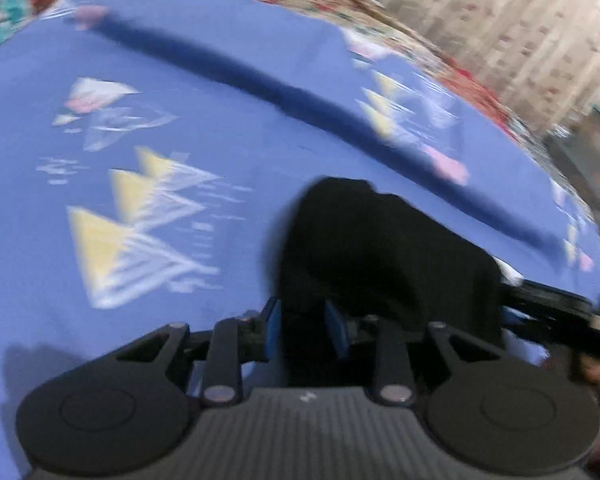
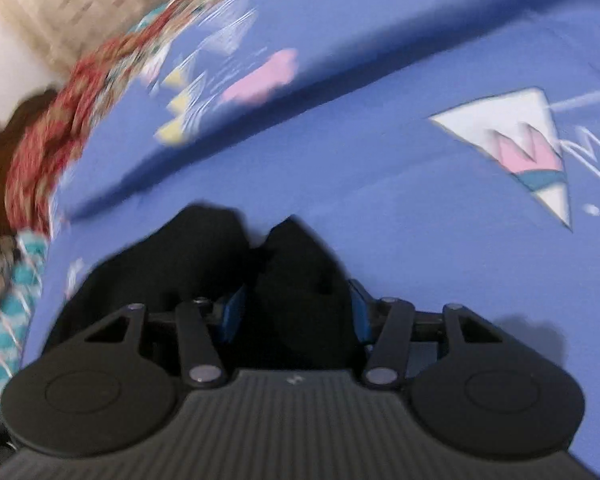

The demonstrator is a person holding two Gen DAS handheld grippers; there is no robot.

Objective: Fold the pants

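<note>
Black pants [image 1: 380, 248] hang bunched in front of my left gripper [image 1: 306, 328], whose blue pads [image 1: 274, 326] are shut on a fold of the cloth. In the right wrist view the same black pants [image 2: 296, 280] fill the space between the fingers of my right gripper [image 2: 300, 316], and its blue pads [image 2: 236, 312] press on a thick wad of fabric. Both grippers hover over a blue bed sheet [image 1: 220, 80] printed with yellow, white and pink triangles. The right gripper's black body [image 1: 556, 308] shows at the right edge of the left wrist view. Everything is motion-blurred.
A dark crease [image 1: 300, 92] runs across the blue sheet [image 2: 420, 220]. A red floral blanket [image 1: 420, 36] lies along the far edge of the bed, with a pale patterned curtain [image 1: 520, 32] behind it. A teal striped cloth [image 2: 4, 320] lies at the left.
</note>
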